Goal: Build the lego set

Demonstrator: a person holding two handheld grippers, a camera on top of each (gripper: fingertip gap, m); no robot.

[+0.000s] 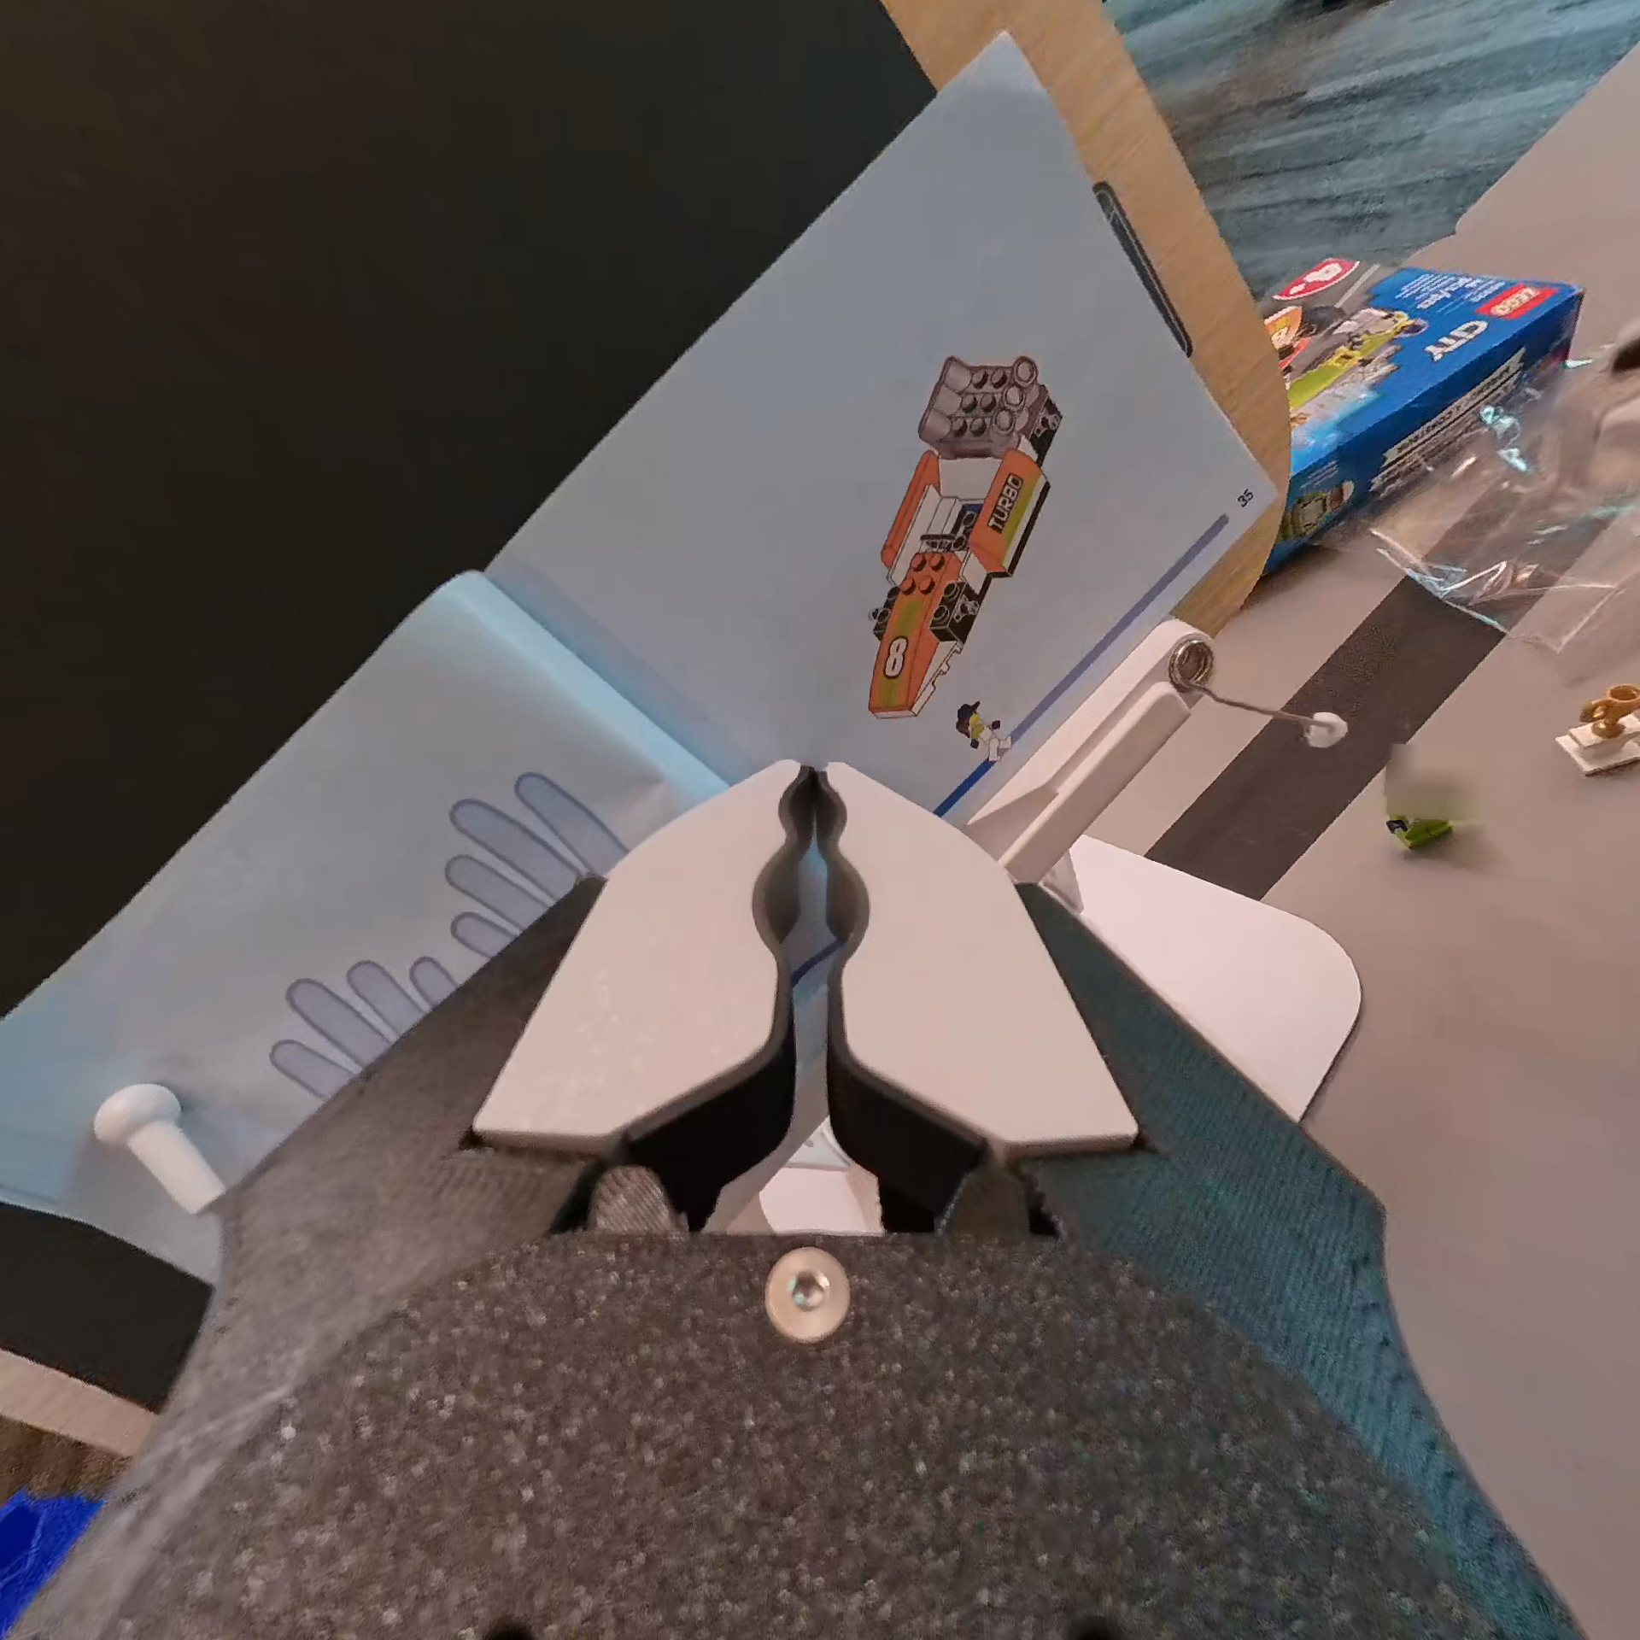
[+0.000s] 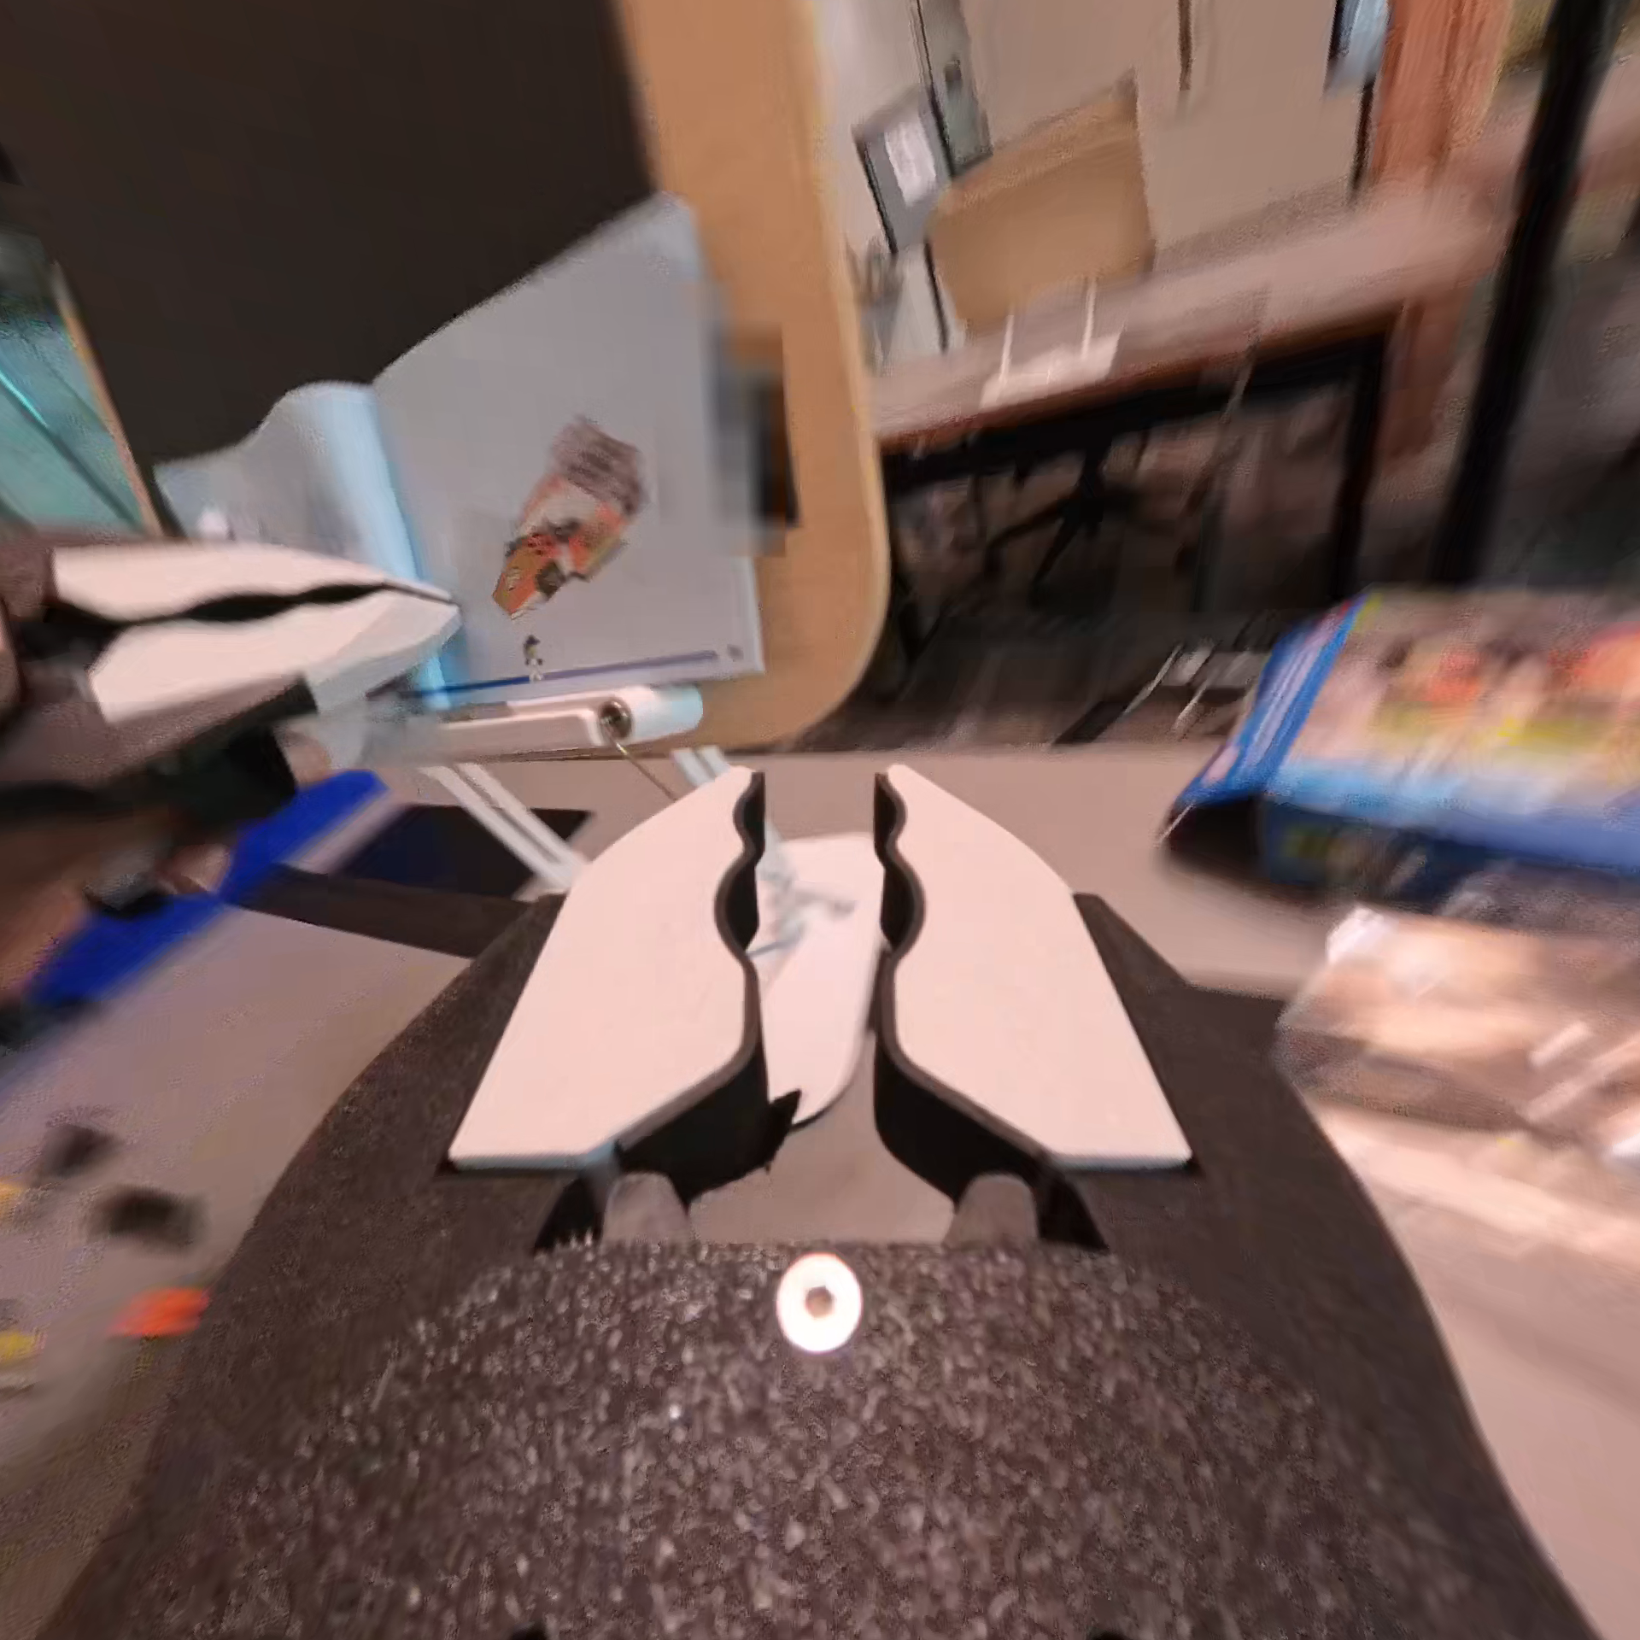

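Left claw pinched at the instruction booklet's lower edge; right claw parted and empty.

The left gripper (image 1: 812, 781) has its tips together at the bottom edge of the open instruction booklet (image 1: 799, 461); whether paper is caught between them cannot be told. The booklet leans back on a white stand (image 1: 1145, 728) just ahead of the claw, its long axis running up and to the right, the page showing an orange race-car drawing with its nose pointing down toward the tips. Right of the claw lie the blue set box (image 1: 1420, 390), a clear plastic bag (image 1: 1526, 532) and a small trophy piece (image 1: 1606, 737). The right gripper (image 2: 818, 785) holds nothing, with a clear gap between its fingers, above the grey table (image 2: 1021, 790); the booklet stands ahead to its left.
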